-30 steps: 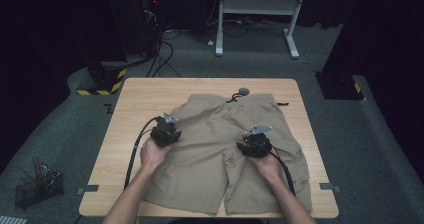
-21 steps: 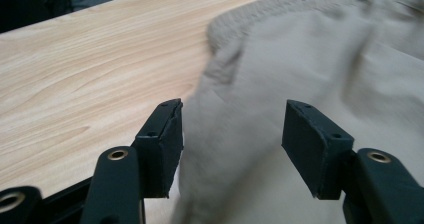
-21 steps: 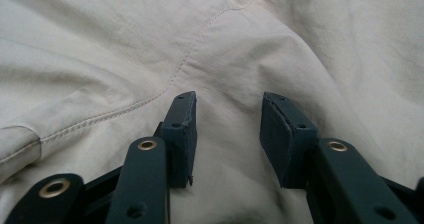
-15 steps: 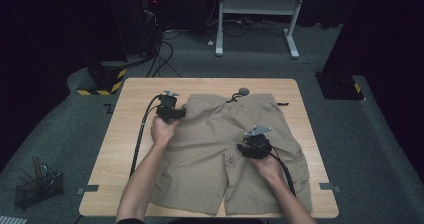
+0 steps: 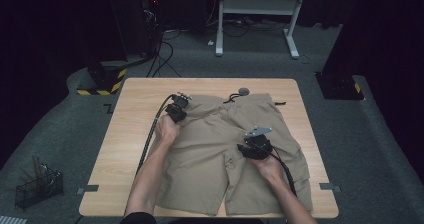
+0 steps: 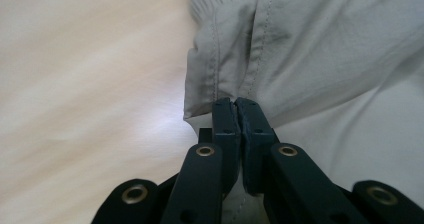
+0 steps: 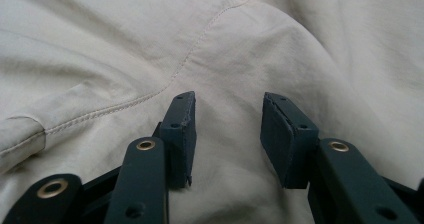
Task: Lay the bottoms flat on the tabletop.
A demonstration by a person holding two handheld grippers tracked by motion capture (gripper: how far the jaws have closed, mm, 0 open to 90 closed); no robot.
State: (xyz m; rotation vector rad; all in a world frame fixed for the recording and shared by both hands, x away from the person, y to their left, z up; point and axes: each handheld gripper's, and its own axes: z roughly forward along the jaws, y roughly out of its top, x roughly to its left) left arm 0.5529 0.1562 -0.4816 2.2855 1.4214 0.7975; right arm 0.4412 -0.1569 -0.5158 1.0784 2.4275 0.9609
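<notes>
Beige shorts point(image 5: 215, 149) lie flat on the wooden table point(image 5: 135, 134), waistband at the far side. My left gripper point(image 5: 179, 100) is at the waistband's left corner. Its jaws have just been closing and now stand shut, with the edge of the shorts point(image 6: 325, 49) pinched between the tips of the left gripper point(image 6: 235, 104). My right gripper point(image 5: 254, 143) rests over the right leg near the crotch seam. In the right gripper view the right gripper point(image 7: 227, 114) is open, its pads apart above the shorts point(image 7: 250, 44), and nothing is gripped.
A black drawstring point(image 5: 231, 98) and a small round grey object point(image 5: 243, 91) lie at the middle of the waistband. On the floor at the left stands a wire basket point(image 5: 37, 186). A white desk frame point(image 5: 257, 6) stands beyond the table.
My left hand has moved away from the person, from the left leg area up to the waistband's left corner. The right hand has stayed where it was.
</notes>
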